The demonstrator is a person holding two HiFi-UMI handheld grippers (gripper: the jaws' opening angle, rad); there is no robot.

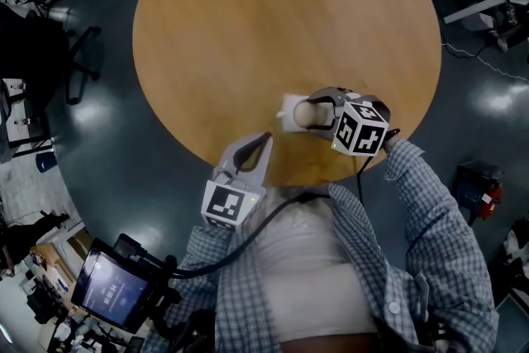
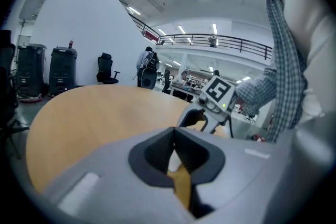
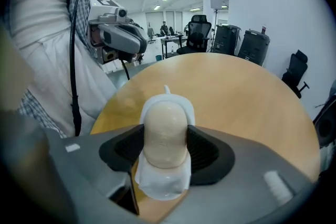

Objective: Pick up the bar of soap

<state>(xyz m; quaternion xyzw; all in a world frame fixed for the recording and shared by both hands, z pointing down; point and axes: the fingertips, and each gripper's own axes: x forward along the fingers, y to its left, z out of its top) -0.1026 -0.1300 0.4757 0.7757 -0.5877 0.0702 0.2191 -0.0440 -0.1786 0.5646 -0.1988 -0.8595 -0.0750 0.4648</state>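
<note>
A cream bar of soap (image 3: 166, 131) lies on a white soap dish (image 3: 161, 184) near the front edge of the round wooden table (image 1: 273, 12). My right gripper (image 3: 166, 139) straddles the bar, and its dark pads touch it on both sides with no gap showing. In the head view the soap (image 1: 310, 113) sits inside the right gripper (image 1: 304, 113), with the dish (image 1: 287, 105) poking out to the left. My left gripper (image 1: 263, 138) hovers at the table's near edge, left of the dish, its jaws shut and empty. In the left gripper view the left gripper (image 2: 174, 132) points across the table.
Dark floor surrounds the table. An office chair (image 1: 78, 54) stands to the left and a small screen (image 1: 111, 289) sits at the lower left. Black bins (image 3: 239, 39) and a chair (image 3: 295, 73) stand beyond the far side. The person's checked sleeve (image 1: 430, 236) trails behind the right gripper.
</note>
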